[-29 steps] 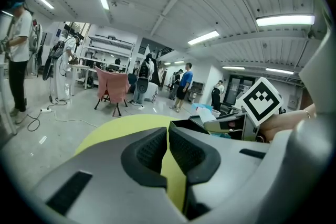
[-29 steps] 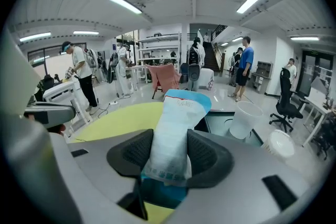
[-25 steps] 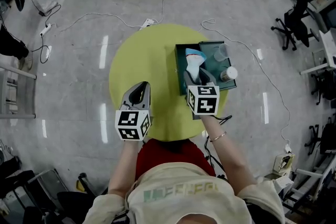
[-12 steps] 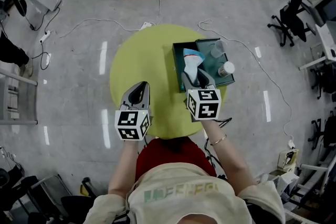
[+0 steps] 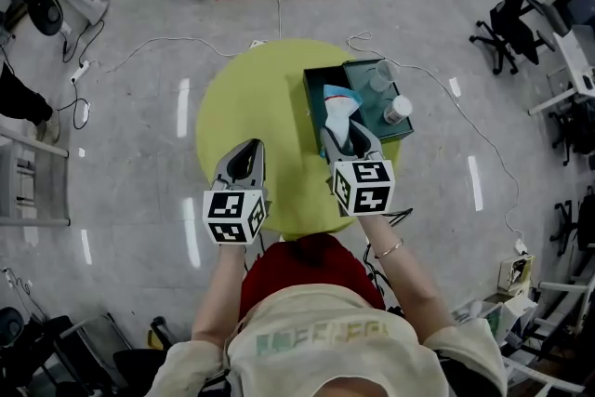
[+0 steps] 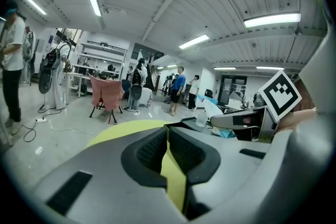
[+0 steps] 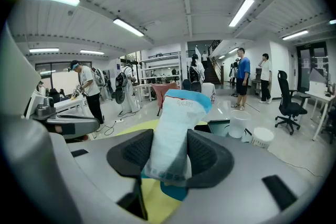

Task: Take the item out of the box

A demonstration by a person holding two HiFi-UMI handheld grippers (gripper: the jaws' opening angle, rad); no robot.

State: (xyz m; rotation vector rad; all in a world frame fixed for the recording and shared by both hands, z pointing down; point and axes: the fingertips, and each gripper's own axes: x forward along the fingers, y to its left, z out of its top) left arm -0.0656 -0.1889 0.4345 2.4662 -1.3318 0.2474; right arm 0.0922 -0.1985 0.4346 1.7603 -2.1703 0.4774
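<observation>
My right gripper (image 5: 349, 137) is shut on a white pouch with a blue top (image 5: 337, 110). The pouch stands upright between the pads (image 7: 206, 150), at the near edge of the dark teal box (image 5: 314, 86). In the right gripper view the pouch (image 7: 176, 128) fills the gap and its lower end hangs over the yellow table. My left gripper (image 5: 244, 161) hovers over the table's near left part. Its jaws (image 6: 168, 147) are shut with nothing in them. The left gripper view also catches the pouch (image 6: 212, 107) off to its right.
The round yellow table (image 5: 251, 93) carries the box at its right side. A clear cup (image 5: 379, 81) and a white-capped container (image 5: 398, 110) stand on the teal tray beside it. Cables run over the floor, an office chair (image 5: 507, 19) stands at the far right, and people stand farther off.
The head view has drifted a little. Both grippers keep their places, and the right one still grips the pouch.
</observation>
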